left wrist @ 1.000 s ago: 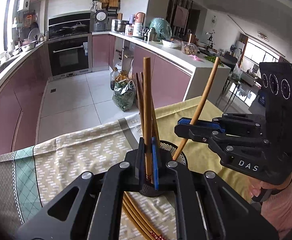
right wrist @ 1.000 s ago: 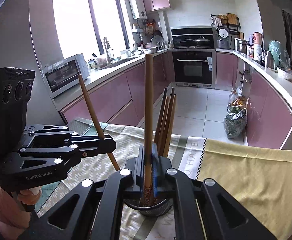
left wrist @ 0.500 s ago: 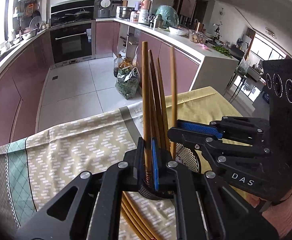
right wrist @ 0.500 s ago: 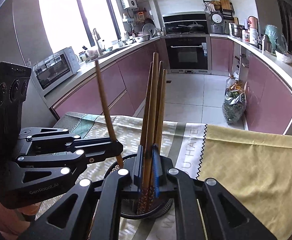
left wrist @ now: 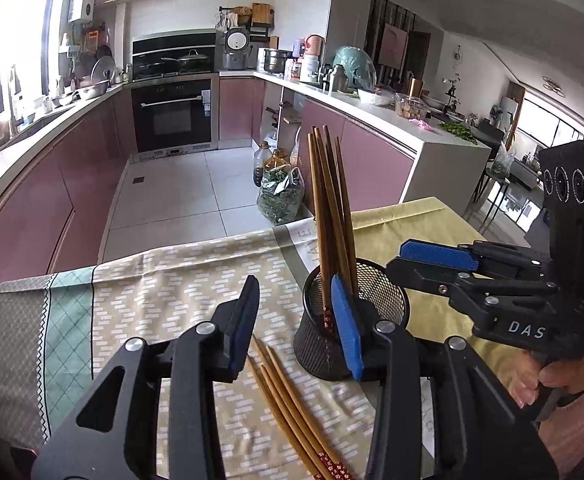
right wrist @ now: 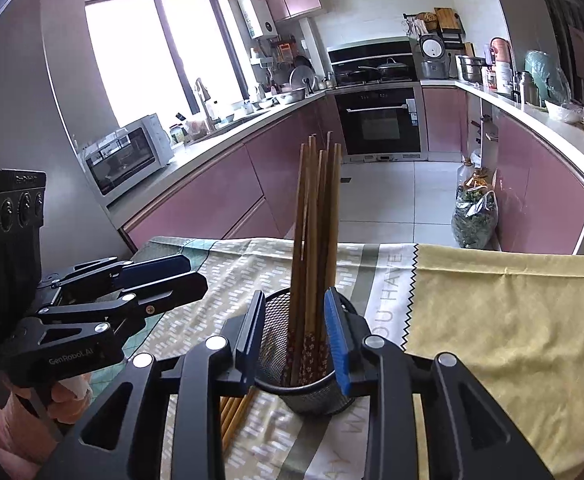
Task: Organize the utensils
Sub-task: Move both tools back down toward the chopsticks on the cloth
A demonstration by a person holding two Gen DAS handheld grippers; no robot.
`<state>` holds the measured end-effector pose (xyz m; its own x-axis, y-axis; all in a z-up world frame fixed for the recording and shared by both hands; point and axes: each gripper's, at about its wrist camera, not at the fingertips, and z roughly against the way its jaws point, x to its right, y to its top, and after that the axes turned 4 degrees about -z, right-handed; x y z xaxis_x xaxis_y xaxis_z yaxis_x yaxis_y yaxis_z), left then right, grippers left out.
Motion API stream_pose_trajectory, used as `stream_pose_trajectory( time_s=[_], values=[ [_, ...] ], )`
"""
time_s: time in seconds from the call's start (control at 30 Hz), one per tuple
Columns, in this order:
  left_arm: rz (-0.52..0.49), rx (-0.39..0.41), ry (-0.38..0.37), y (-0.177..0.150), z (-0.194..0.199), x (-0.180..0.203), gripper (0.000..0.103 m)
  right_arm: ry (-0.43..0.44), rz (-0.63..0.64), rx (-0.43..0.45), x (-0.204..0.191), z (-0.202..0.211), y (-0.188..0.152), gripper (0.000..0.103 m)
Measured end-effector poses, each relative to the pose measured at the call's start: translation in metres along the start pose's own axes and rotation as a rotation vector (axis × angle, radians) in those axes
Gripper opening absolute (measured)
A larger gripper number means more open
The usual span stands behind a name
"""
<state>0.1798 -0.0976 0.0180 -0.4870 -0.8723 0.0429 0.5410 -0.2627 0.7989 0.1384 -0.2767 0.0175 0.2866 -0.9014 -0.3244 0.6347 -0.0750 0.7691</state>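
A black mesh cup stands on the tablecloth and holds several wooden chopsticks upright. It also shows in the right wrist view with the chopsticks. My left gripper is open and empty, its right finger against the cup's near side. My right gripper is open and empty, its fingers either side of the cup's rim. Several more chopsticks lie flat on the cloth in front of the cup, also seen in the right wrist view.
A patterned cloth and a yellow cloth cover the table. The table's far edge drops to the tiled kitchen floor. Pink cabinets and counters line both sides.
Both grippers have opened and let their chopsticks drop into the mesh cup. The two chopsticks now stand with the others, and both grippers have drawn back a little.
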Motion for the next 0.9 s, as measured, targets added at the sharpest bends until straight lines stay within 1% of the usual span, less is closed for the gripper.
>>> stream_pose_trajectory(
  time_s=[0.1, 0.17, 0.23, 0.3, 0.43, 0.57, 0.7, 0.83, 0.9],
  values=[
    [0.005, 0.011, 0.010, -0.015, 0.014, -0.005, 0.042, 0.037, 0.022, 0.012, -0.010, 0.012, -0.009, 0.031],
    [0.005, 0.011, 0.018, -0.027, 0.021, -0.008, 0.047, 0.060, 0.040, 0.012, -0.018, 0.017, -0.018, 0.037],
    [0.010, 0.003, 0.022, -0.041, 0.025, -0.012, 0.048, 0.082, 0.055, -0.007, -0.026, 0.016, -0.027, 0.038],
    [0.015, -0.009, 0.018, -0.056, 0.029, -0.016, 0.052, 0.092, 0.062, -0.032, -0.033, 0.011, -0.037, 0.039],
    [0.021, -0.058, 0.009, -0.082, 0.028, -0.018, 0.054, 0.089, 0.063, -0.096, -0.040, -0.005, -0.058, 0.039],
    [0.031, -0.091, 0.030, -0.103, 0.024, -0.018, 0.055, 0.076, 0.045, -0.156, -0.041, -0.020, -0.080, 0.039],
    [0.058, -0.136, 0.025, -0.124, 0.017, -0.021, 0.055, 0.051, 0.041, -0.200, -0.044, -0.030, -0.098, 0.039],
    [0.054, -0.169, 0.046, -0.139, 0.012, -0.018, 0.055, 0.030, 0.044, -0.235, -0.047, -0.037, -0.112, 0.039],
    [0.054, -0.183, 0.044, -0.145, 0.010, -0.016, 0.055, 0.020, 0.044, -0.248, -0.049, -0.039, -0.118, 0.039]
  ],
)
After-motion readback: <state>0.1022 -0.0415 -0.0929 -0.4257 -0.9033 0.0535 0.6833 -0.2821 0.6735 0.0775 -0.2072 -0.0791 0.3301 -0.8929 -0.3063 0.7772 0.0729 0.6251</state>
